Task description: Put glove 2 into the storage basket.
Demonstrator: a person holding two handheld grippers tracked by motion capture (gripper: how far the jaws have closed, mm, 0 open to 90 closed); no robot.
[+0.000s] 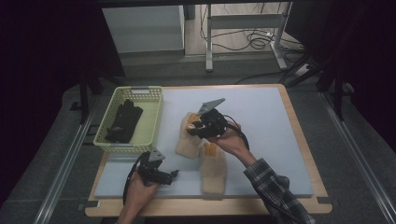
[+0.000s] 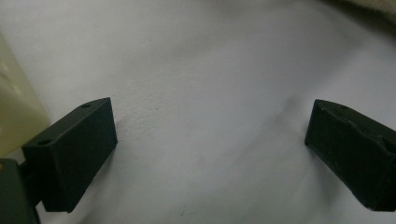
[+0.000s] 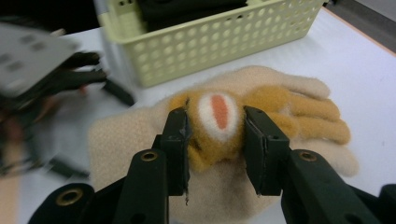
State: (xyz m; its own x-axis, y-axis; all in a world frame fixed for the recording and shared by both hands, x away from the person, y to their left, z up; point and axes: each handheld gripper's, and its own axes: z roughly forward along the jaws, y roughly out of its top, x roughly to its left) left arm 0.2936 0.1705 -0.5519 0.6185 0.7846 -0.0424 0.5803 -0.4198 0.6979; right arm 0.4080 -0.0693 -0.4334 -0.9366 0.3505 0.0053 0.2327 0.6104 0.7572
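Two fleece gloves, cream with orange-brown patches, on the pale blue mat (image 1: 261, 121) at centre frame in the high view. One glove (image 3: 219, 116) is pinched at a bunched fold, by its orange-and-white patch, between the jaws of the right gripper (image 3: 217, 140), clamped on the fabric; in the high view that gripper (image 1: 198, 127) sits just above centre, with the glove hanging from it down to the mat. Second glove (image 1: 214, 173) lies flat, lower centre, its upper end against the first one.

Left gripper (image 1: 173, 173): lower left of the high view, jaws spread wide, nothing between them, low over bare mat.

Risks, as judged: the grip takes only a small pucker of soft fleece, so the glove may slip out if swung quickly; its trailing part could drag the second glove, or catch on the basket's rim.

Container: one pale yellow-green perforated basket (image 1: 152, 122), upper left of the mat. Contents: dark, black fabric items (image 1: 123, 122), probably gloves; exact kind unclear.
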